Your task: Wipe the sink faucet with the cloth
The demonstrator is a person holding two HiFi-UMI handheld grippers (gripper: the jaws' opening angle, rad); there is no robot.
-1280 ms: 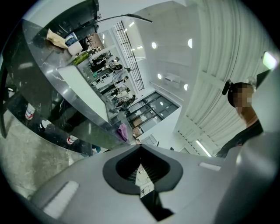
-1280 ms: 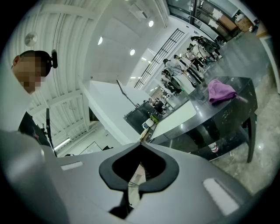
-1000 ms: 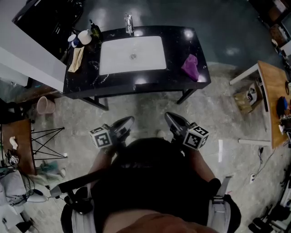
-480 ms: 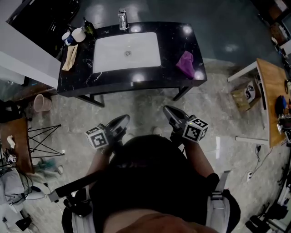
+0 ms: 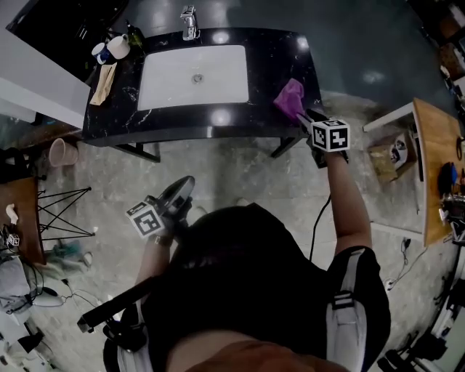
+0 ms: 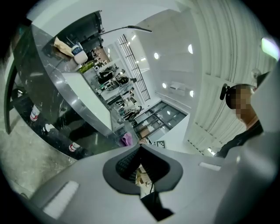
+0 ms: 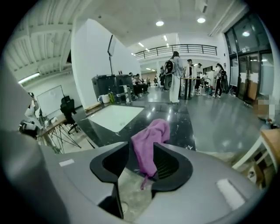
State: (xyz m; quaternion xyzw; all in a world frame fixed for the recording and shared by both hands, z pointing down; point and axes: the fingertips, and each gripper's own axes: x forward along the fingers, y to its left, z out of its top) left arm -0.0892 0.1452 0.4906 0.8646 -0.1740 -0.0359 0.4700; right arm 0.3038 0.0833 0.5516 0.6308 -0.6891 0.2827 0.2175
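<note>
Grey stone floor [image 5: 240, 178] around a black counter [image 5: 218, 123], white sink [image 5: 167, 80] and faucet [image 5: 189, 22] at its back edge. Purple cloth [image 5: 289, 98] heaped at the counter's right end, well apart from the faucet. A second ago low by the body, now stretched out to the cloth: right hand-held gripper [image 5: 305, 115], jaws just opened and apart, the cloth's hanging edge between them. Near the body as before, left hand-held gripper [image 5: 185, 187], jaws pressed together, empty. Print on the containers [image 5: 112, 47] at the counter's left corner too small to read.
</note>
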